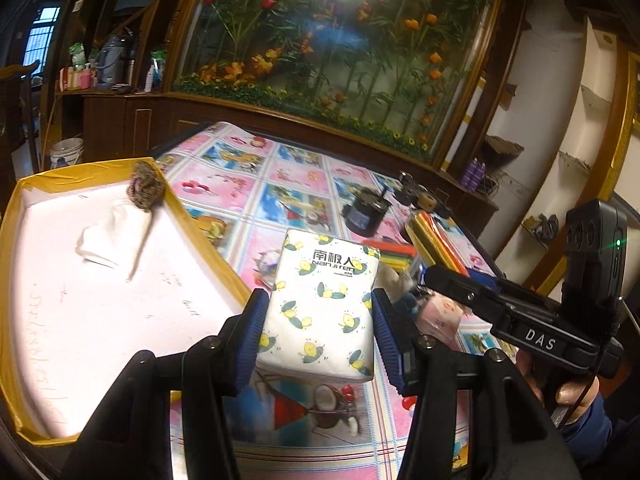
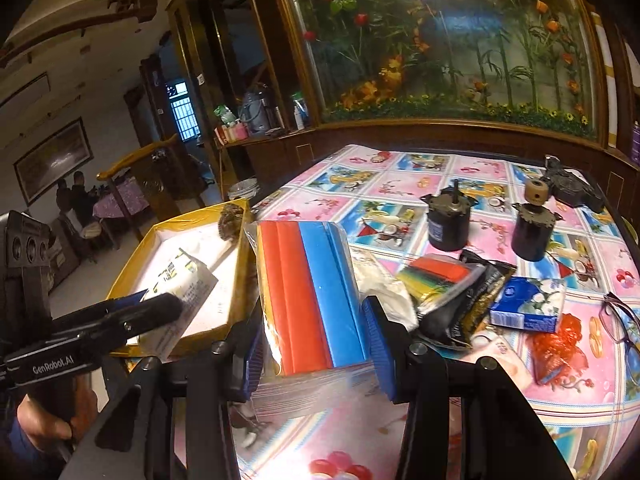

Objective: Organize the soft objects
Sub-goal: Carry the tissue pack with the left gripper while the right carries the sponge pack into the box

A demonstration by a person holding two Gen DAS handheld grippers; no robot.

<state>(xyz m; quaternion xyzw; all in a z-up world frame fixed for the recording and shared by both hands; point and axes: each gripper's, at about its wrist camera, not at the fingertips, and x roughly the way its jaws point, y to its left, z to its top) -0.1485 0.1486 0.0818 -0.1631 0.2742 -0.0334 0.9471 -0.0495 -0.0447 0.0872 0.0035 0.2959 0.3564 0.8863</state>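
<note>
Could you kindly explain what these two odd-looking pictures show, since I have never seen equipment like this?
No robot here: a person holds a two-finger clamp in each hand, each with a fisheye camera looking along its fingers.

The left gripper grips a white tissue pack printed with yellow bees. Beside it sits a yellow-rimmed white box.

The right gripper grips a plastic-wrapped pack of orange and blue sponges.

On the pink and blue patterned tablecloth lie two dark cylindrical motors, a blue tissue pack and purple-framed glasses.
</note>
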